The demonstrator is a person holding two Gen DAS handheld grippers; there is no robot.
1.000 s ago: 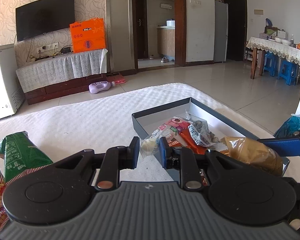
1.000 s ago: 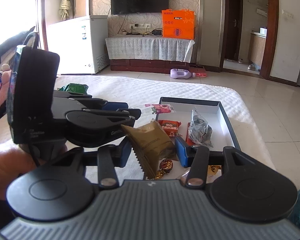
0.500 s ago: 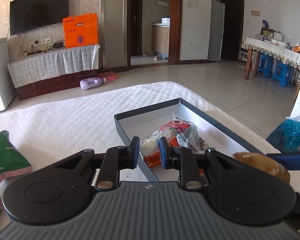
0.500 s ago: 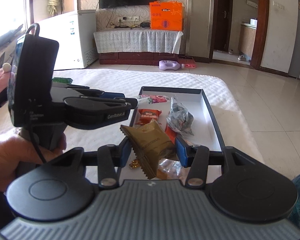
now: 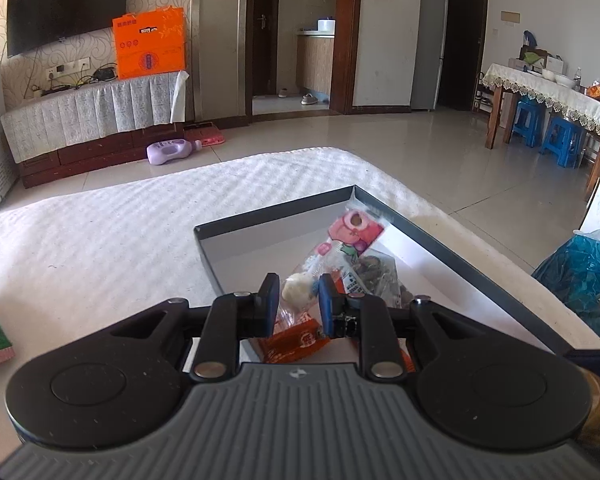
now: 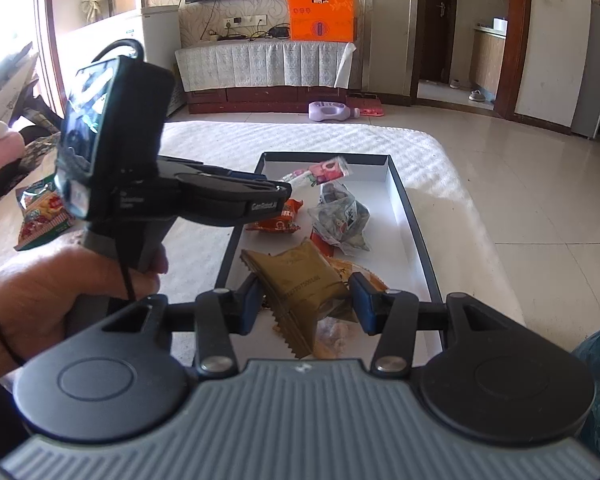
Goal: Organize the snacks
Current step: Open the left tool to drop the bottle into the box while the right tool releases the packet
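My left gripper (image 5: 299,300) is shut on a clear candy packet with pink print (image 5: 352,236), held over the near left part of a shallow dark-rimmed tray (image 5: 276,216). In the right wrist view this packet (image 6: 320,170) sticks out past the left fingertips above the tray (image 6: 404,200). My right gripper (image 6: 306,300) is shut on a golden-brown snack packet (image 6: 304,280), which hangs tilted over the tray's near end. An orange packet (image 6: 278,218) and a crumpled grey packet (image 6: 342,216) lie inside the tray.
The tray rests on a white textured cover (image 5: 120,240). A red-and-green snack bag (image 6: 40,212) lies left of the tray, and a person's hand (image 6: 60,292) grips the left tool. A blue plastic bag (image 5: 580,268) sits beyond the cover's right edge.
My left gripper has carried the candy packet rightward, from the tray's left side to above its inside. The right gripper edged forward over the tray's near end, still gripping the brown packet.
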